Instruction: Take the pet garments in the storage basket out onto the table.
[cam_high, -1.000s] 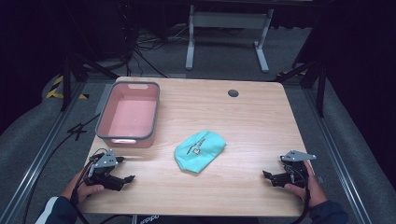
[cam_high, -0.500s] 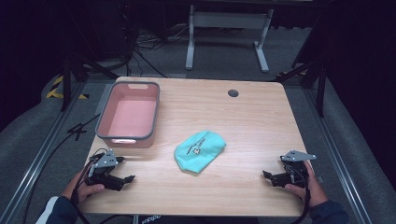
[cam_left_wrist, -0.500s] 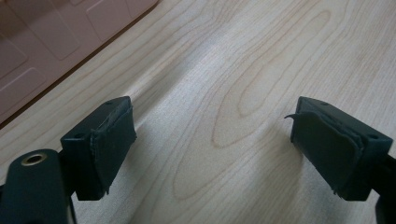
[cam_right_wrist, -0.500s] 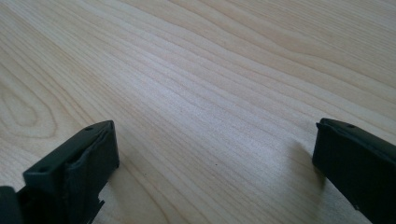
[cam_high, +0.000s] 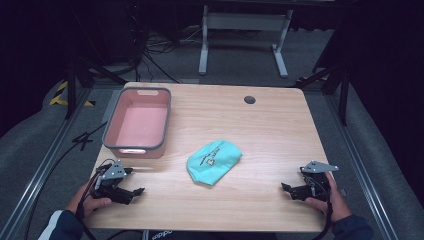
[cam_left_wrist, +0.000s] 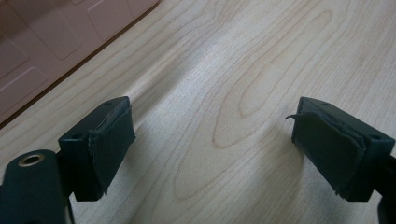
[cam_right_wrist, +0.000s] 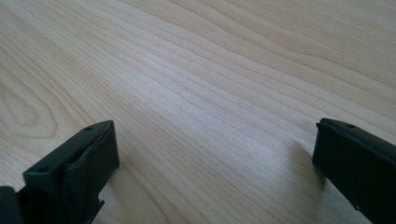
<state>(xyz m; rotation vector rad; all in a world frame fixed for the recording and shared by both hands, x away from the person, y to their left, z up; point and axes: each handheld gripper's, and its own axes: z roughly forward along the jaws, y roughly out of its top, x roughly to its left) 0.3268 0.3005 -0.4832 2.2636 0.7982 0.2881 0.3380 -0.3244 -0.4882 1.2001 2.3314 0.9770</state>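
While both hands rest at the near edge of the wooden table (cam_high: 280, 125), the left gripper (cam_high: 131, 191) and the right gripper (cam_high: 287, 188) stand with jaws spread wide and nothing between them, exactly as they did a second ago. Between the two, well apart from each, the teal drawstring pouch (cam_high: 214, 161) lies flat on the wood with its printed label up, unmoved. Beyond the left gripper sits the pink tub with a grey rim (cam_high: 111, 125), likewise unchanged, its side showing in the left gripper view.
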